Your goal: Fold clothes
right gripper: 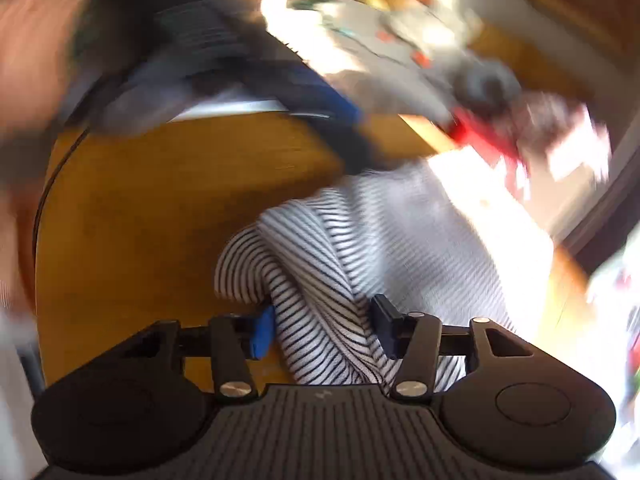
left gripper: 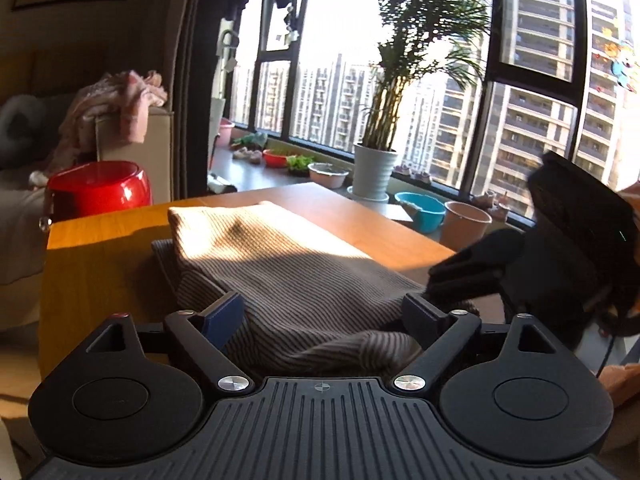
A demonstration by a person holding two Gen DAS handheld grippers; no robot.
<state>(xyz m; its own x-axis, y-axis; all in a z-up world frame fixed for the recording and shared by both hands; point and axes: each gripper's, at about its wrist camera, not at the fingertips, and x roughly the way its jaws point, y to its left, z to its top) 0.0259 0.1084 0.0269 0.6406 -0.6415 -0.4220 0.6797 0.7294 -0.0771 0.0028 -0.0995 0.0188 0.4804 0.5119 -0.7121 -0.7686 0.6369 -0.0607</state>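
On the window ledge [left gripper: 256, 168], a red bowl [left gripper: 275, 158] of greens [left gripper: 300, 162].

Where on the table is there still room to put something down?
Bare table lies left of the striped garment, toward the red bucket. Another bare strip runs behind it, by the window. The near middle is crowded: garment and both grippers.
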